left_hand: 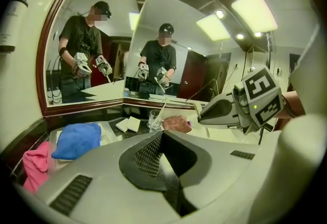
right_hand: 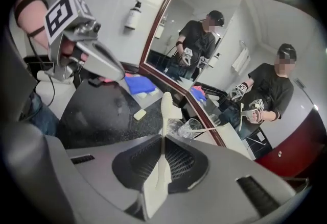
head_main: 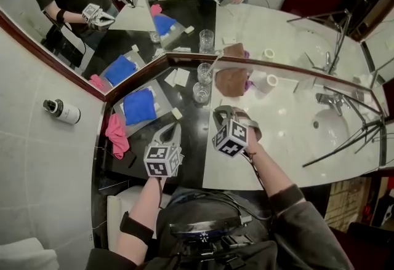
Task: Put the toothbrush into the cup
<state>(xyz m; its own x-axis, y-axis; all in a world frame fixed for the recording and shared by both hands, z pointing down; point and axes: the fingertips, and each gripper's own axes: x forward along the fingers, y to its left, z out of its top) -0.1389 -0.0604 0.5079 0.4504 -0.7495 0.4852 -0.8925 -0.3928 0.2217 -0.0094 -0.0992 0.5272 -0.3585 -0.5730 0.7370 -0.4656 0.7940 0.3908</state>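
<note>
My right gripper (right_hand: 163, 141) is shut on a cream toothbrush (right_hand: 164, 116), whose head sticks up past the jaws. Beyond it two clear glass cups (right_hand: 186, 127) stand by the mirror, and one holds another white toothbrush (right_hand: 217, 128) that leans sideways. In the head view the cups (head_main: 202, 91) stand just ahead of my right gripper (head_main: 220, 112), and the held toothbrush is hidden there. My left gripper (head_main: 171, 131) is beside it over the dark counter, shut and empty (left_hand: 162, 139). From the left gripper view the cup (left_hand: 155, 118) is ahead and my right gripper (left_hand: 225, 109) hovers on the right.
A blue cloth (head_main: 140, 106) and a pink cloth (head_main: 117, 133) lie at the left of the counter. Small soap bars (head_main: 177, 113) lie nearby. A brown cloth (head_main: 233, 81) and a white roll (head_main: 266, 81) sit right of the cups. The sink (head_main: 335, 127) and tap (head_main: 329, 99) are far right.
</note>
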